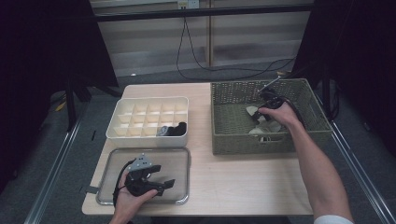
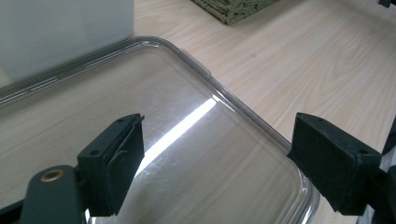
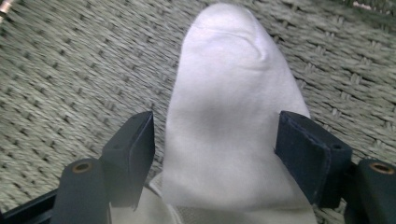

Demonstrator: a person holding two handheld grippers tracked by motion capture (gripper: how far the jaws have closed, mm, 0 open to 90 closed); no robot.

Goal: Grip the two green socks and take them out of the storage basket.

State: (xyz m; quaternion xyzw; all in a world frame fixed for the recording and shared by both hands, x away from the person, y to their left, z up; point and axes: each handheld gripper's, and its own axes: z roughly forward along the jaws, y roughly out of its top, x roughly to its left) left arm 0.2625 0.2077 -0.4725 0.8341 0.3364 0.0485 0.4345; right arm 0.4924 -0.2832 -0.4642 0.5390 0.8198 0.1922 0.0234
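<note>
Light wood table holds a woven basket; the right gripper is down in it, jaws wide around a white sock, not squeezing; the left gripper gapes empty over a clear lid.

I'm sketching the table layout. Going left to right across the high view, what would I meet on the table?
Left gripper over the clear lid → white divided box, dark socks in its front right cells → bare table → woven basket, where the right gripper reaches for white socks.
</note>
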